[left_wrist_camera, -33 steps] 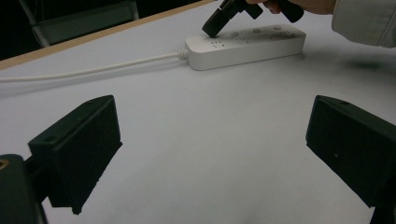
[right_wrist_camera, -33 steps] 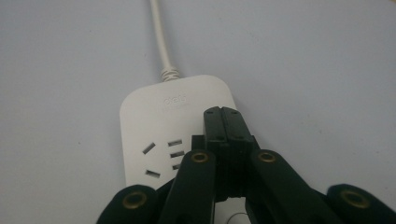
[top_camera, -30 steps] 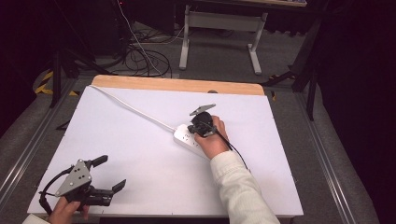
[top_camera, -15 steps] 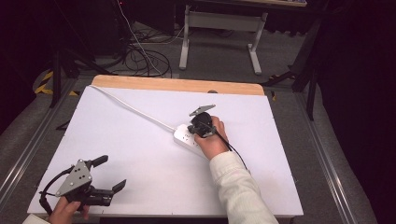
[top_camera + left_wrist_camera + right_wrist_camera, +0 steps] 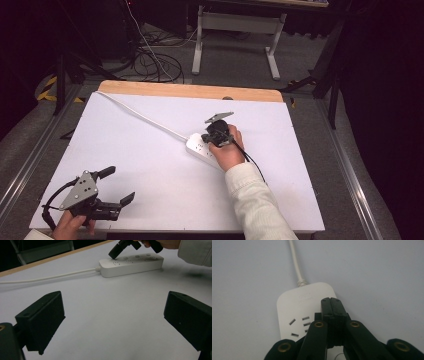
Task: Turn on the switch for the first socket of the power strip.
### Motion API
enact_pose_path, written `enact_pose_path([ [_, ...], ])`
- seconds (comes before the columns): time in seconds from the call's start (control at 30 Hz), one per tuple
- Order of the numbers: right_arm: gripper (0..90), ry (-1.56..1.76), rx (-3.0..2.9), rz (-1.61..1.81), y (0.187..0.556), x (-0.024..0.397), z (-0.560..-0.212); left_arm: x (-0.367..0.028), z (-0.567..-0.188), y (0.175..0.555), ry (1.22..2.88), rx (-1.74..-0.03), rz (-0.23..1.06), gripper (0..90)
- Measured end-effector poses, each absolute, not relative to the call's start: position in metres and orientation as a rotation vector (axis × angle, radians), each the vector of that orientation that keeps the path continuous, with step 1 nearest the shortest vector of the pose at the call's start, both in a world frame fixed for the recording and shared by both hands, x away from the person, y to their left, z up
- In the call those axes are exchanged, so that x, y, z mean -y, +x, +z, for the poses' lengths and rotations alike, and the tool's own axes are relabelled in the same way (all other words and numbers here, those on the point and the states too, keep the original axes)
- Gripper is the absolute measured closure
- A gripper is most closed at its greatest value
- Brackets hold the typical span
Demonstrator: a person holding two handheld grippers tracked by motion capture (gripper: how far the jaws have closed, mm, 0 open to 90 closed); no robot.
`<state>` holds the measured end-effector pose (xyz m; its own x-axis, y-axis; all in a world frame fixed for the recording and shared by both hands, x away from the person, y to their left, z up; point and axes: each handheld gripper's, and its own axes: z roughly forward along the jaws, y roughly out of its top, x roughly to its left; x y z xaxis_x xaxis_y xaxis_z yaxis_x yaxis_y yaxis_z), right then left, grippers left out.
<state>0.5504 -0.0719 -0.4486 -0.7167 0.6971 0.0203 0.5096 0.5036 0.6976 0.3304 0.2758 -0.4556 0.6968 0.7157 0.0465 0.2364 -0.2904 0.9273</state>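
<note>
A: Status on the right gripper (image 5: 216, 134)?

B: Jaws clenched flat together, nothing between them. Right gripper view shows the two pads (image 5: 329, 306) pressed face to face. The tips sit on or just over the top face of the power strip (image 5: 202, 148); I can't confirm contact.

A: Where on the strip?

B: Cord end. The tips are just beside the first socket group (image 5: 300, 326), on the side toward the cord exit. In the left gripper view the same tips come down on the strip (image 5: 131, 263) near its left end, tilted.

A: And the strip itself?

B: Flat on the white table sheet (image 5: 150, 165), roughly mid-table, slightly right of centre. Its white cord (image 5: 145, 117) runs off to the far left corner, over the wooden edge (image 5: 190, 91). The person's right hand (image 5: 227, 150) covers the near end of it in the high view.

A: Anything plugged in? Anything in the sockets?

B: The sockets I can see are empty. The rest of the strip is hidden under the gripper and hand.

A: Left gripper (image 5: 122, 186)?

B: Released, jaws wide apart, holding nothing. It rests at the near left corner of the table, held by the left hand (image 5: 72, 225), well apart from the strip. Its own view looks between the two black jaws at bare sheet, strip farther off.
</note>
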Motion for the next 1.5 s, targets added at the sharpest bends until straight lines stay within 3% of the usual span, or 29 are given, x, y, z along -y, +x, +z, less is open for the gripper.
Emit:
enact_pose_path([
  [0.4, 90.0, 0.900, -2.408, 1.167, 0.530, 0.078, -0.407, -0.275, -0.455, 0.331, 1.854, -0.744, 0.574, 3.8],
  [0.7, 88.1, 0.884, -2.381, 1.234, 0.525, 0.087, -0.395, -0.275, -0.456, 0.331, 1.852, -0.747, 0.566, 3.8],
  [0.8, 69.4, 0.860, -2.358, 1.274, 0.522, 0.088, -0.390, -0.275, -0.455, 0.331, 1.852, -0.746, 0.566, 3.8],
  [0.83, 69.4, 0.860, -2.358, 1.274, 0.522, 0.088, -0.390, -0.275, -0.455, 0.331, 1.852, -0.746, 0.566, 3.8],
  [0.87, 57.2, 0.875, -2.351, 1.276, 0.519, 0.090, -0.388, -0.275, -0.455, 0.331, 1.850, -0.748, 0.569, 3.8],
  [1.07, 38.9, 0.891, -2.328, 1.324, 0.507, 0.099, -0.376, -0.275, -0.455, 0.331, 1.851, -0.746, 0.572, 3.7],
  [1.5, 25.6, 0.794, -2.310, 1.422, 0.477, 0.108, -0.360, -0.275, -0.455, 0.332, 1.849, -0.750, 0.568, 3.8],
])
